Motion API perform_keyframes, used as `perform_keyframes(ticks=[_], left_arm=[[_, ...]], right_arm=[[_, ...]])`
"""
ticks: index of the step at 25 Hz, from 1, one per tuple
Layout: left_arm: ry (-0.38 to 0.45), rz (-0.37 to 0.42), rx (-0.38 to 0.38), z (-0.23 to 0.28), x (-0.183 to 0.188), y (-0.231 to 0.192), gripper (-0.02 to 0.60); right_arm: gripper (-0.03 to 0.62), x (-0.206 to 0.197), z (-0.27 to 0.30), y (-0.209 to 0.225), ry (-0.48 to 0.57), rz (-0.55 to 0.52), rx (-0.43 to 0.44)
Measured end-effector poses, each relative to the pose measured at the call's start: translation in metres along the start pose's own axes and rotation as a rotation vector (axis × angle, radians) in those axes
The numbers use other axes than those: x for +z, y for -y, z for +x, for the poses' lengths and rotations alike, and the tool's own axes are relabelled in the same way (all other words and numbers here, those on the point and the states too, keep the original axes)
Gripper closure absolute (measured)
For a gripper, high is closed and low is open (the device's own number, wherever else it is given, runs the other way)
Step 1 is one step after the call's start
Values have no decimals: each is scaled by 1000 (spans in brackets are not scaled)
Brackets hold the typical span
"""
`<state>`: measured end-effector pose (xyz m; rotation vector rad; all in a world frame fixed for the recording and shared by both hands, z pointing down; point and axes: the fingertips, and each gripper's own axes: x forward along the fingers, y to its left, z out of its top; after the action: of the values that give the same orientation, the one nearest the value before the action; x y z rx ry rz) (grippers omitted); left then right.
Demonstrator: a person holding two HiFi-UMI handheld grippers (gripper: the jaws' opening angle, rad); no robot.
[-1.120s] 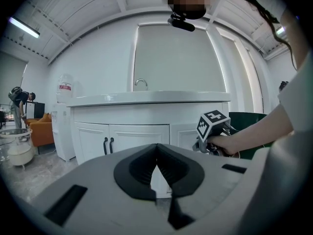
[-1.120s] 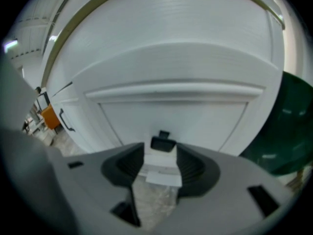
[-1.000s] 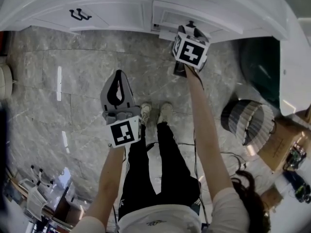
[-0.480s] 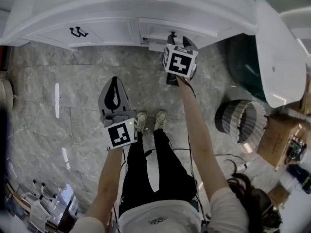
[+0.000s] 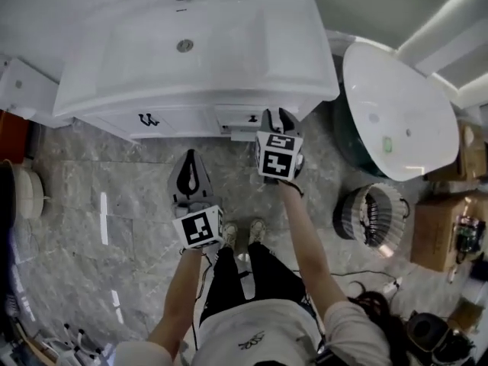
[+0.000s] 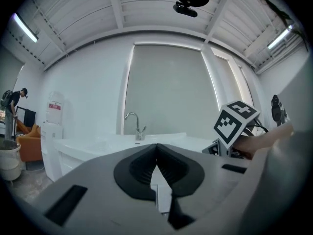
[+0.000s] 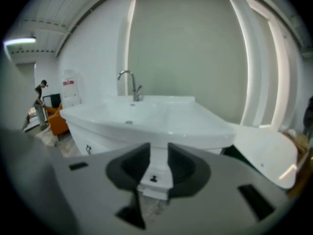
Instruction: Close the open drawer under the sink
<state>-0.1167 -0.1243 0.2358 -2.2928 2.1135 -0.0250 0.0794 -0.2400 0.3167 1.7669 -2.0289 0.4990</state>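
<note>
Left tool (image 5: 191,155) jaws together, empty, pointing level. Right tool (image 5: 277,114) jaws closing, nothing between, tilted down.

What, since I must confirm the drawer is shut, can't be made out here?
- Drawer gap: head view, too small, its right end behind the right gripper, jaws closing, empty.
- Drawer sides: right gripper view, blurred, behind its jaws.
- Drawer: left gripper view, hidden behind the left gripper.

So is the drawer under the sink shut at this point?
Not fully: in the head view the drawer juts out a little from the cabinet front beneath the sink.
</note>
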Motion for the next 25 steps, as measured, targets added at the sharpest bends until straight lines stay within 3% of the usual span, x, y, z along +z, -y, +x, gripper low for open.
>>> perform_keyframes(ticks=[2, 5, 11, 13, 19, 25], left_arm=[[11, -8, -12, -6, 33, 9, 560], [30, -13, -39, -21, 72, 19, 561], [59, -27, -117, -59, 122, 55, 561], [65, -31, -135, -72, 129, 67, 561], [61, 8, -179, -93, 126, 93, 561], [44, -16, -147, -102, 114, 93, 560]], right_arm=[[504, 25, -32, 9, 23, 21, -5], [531, 56, -88, 14, 92, 47, 0], [558, 94, -224, 6, 332, 191, 154], [562, 95, -256, 12, 400, 229, 166], [563, 83, -309, 35, 511, 93, 85], [565, 57, -319, 51, 492, 14, 34]])
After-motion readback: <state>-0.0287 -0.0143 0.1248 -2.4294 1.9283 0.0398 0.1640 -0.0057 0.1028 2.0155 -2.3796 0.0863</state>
